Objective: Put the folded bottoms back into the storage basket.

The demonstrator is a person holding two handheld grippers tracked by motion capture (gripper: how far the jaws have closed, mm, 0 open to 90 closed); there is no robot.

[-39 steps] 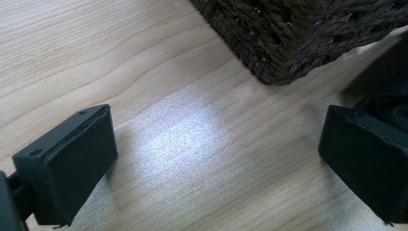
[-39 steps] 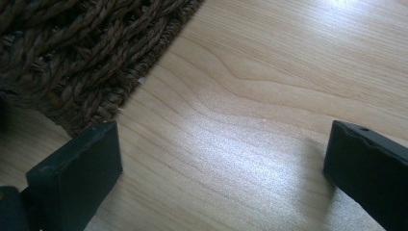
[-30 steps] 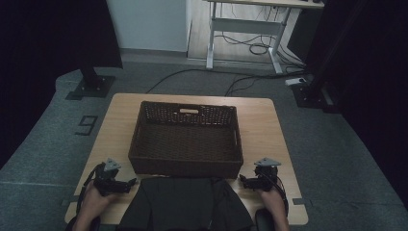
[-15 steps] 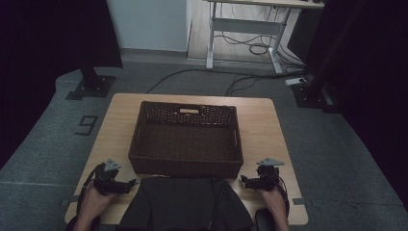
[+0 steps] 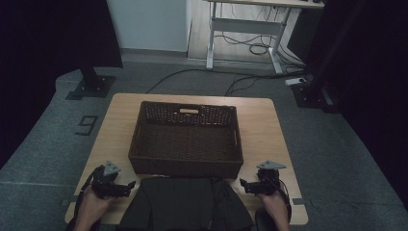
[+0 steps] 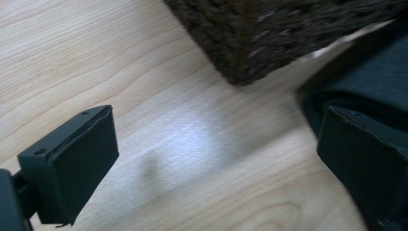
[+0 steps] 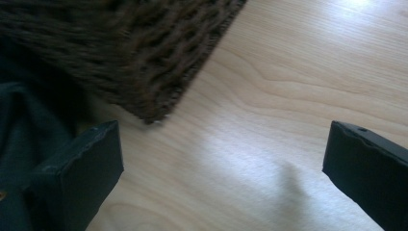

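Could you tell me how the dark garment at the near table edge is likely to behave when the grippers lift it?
The dark garment lies flat with soft folds, so it will probably flop and sag between grip points. It looks like thin cloth, likely light. Both the left gripper and right gripper flank it, open, which suggests that two-point lifting suits it.

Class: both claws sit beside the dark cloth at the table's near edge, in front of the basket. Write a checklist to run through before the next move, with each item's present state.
1. Left claw open: ok.
2. Right claw open: ok.
3. Cloth lies between the claws: ok.
4. Basket has room: ok, nothing seen inside.
5. Claws hold nothing: ok.
6. Cloth lies flat, single layer: cannot tell.
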